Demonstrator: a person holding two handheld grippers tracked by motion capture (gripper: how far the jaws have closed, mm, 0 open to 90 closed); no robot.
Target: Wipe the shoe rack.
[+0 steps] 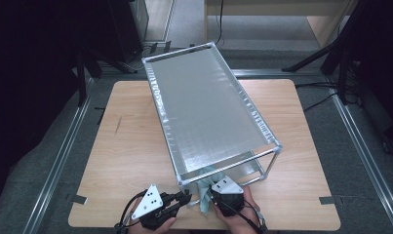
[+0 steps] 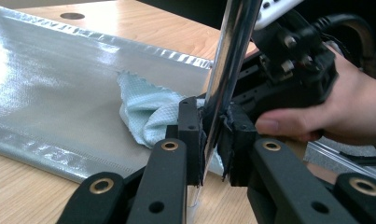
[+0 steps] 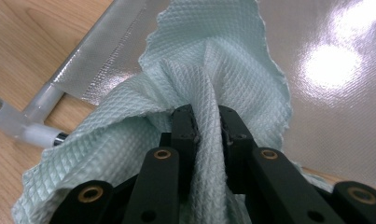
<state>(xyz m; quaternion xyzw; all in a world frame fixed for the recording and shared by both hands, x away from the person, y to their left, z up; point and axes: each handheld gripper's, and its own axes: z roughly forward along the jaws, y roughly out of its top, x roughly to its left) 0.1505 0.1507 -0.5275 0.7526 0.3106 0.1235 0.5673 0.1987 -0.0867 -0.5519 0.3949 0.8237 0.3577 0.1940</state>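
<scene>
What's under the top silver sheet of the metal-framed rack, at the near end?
A pale blue waffle-weave cloth lies bunched on the lower silver sheet, gripped by the right gripper. The top silver sheet covers everything farther back.

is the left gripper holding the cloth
No, the left gripper is clamped on the rack's shiny metal post, while the light blue cloth is pinched in the right gripper.

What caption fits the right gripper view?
Right tool pinching a pale blue waffle cloth over the rack's shiny lower shelf.
</scene>
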